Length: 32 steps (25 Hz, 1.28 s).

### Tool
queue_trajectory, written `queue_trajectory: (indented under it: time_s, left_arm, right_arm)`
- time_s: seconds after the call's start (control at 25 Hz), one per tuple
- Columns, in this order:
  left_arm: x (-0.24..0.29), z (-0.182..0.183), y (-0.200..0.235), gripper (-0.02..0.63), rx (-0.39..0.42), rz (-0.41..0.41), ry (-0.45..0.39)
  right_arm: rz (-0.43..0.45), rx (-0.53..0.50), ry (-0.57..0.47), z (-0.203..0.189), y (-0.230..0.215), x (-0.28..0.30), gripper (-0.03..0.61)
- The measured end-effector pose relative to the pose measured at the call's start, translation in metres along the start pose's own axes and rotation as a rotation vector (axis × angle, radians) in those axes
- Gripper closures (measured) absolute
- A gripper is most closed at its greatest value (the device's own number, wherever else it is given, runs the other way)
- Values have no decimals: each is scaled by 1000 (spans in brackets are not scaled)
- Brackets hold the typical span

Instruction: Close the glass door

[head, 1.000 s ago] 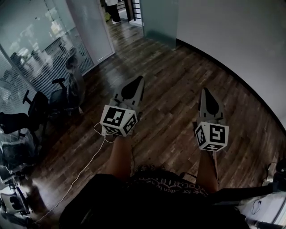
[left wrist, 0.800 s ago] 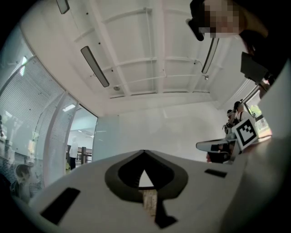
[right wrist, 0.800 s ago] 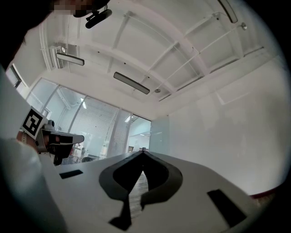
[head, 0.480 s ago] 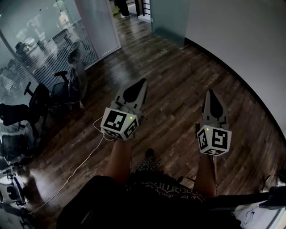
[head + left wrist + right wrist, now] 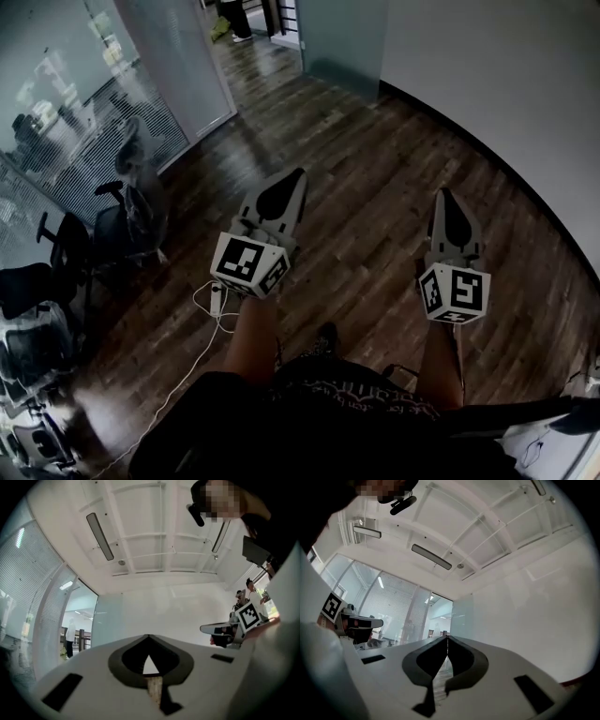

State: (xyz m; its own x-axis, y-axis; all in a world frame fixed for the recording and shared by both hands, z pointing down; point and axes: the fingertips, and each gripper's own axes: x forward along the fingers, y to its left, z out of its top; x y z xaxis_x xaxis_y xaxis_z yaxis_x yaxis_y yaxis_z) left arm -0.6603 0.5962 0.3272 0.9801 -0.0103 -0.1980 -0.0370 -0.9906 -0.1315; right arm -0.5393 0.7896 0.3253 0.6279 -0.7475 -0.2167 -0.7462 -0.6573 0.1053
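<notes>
The frosted glass door [image 5: 339,37] stands swung open at the far end of the corridor, beside the open doorway [image 5: 251,21]. It also shows as a pale panel [image 5: 107,620] in the left gripper view and as a panel [image 5: 461,620] in the right gripper view. My left gripper [image 5: 298,174] and right gripper [image 5: 445,194] are held side by side over the dark wood floor, well short of the door. Both point toward it. On each, the jaws meet at the tips with nothing between them.
A curved white wall [image 5: 506,84] runs along the right. On the left is a glass partition with blinds [image 5: 112,112], with office chairs [image 5: 70,248] in front of it. A white cable and power strip [image 5: 217,300] lie on the floor. A person [image 5: 70,633] stands beyond the doorway.
Both grippers and the head camera have travelled forward along the corridor toward the door. The chairs and the cable have slid back in the view. The jaws stayed shut.
</notes>
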Motion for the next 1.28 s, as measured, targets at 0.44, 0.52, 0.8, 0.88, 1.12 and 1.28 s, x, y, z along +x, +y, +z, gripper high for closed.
queue_trajectory:
  time_s: [0.44,0.52,0.8,0.88,1.12,1.28]
  left_arm:
    - [127,-44,85,612,-14,-12,6]
    - [153,-53,102,612,-16,18,1]
    - [274,-70,154,612,-10,72,-26]
    - [311,-75,161,612,-1,71,-20]
    - [396,-92,175,612,37,63,-5]
    - [440,-109,191,612,-19,58,-7]
  right_arm:
    - [-37,10,9,-42,-37,142,574]
    - [-30,4,12,-51,-47,171,574]
    - [-8,6,2,-82,-107,298,574]
    - [2,3,-2,-86,-127,332,574]
    - [30,4,-10,-101,-173,411,574]
    - [25,24,21,-123,-196,458,575]
